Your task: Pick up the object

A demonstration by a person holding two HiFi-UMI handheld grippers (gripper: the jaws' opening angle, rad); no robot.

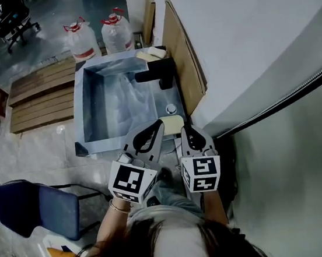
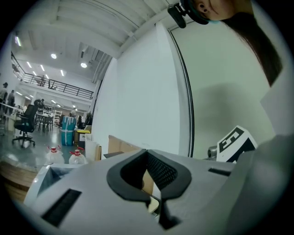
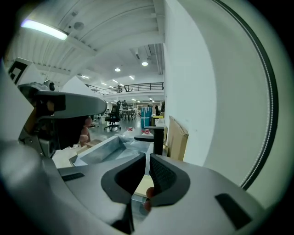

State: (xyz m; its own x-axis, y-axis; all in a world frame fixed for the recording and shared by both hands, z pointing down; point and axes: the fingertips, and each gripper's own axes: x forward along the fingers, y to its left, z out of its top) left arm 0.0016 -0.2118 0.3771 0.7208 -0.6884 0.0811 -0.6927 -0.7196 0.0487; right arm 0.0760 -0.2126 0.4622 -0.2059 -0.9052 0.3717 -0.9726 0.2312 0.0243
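A pale yellow block (image 1: 172, 123) lies on the near right corner of a steel sink (image 1: 84, 105). A black faucet (image 1: 156, 72) stands on the sink's far right rim. I hold both grippers close to my body, above the sink's near edge. My left gripper (image 1: 158, 123) is shut and empty, its tips pointing at the block's left side. My right gripper (image 1: 186, 129) is also shut and empty, just right of the block. The right gripper view shows the block (image 3: 143, 186) through the loop of the right gripper's (image 3: 147, 156) jaws. In the left gripper view, the left gripper's (image 2: 147, 150) tips meet.
Two water jugs (image 1: 99, 36) with red caps stand beyond the sink. A wooden pallet (image 1: 42, 99) lies to its left, and a blue chair (image 1: 39, 208) stands at my left. Cardboard sheets (image 1: 184, 57) lean on the white curved wall (image 1: 255, 36) to the right.
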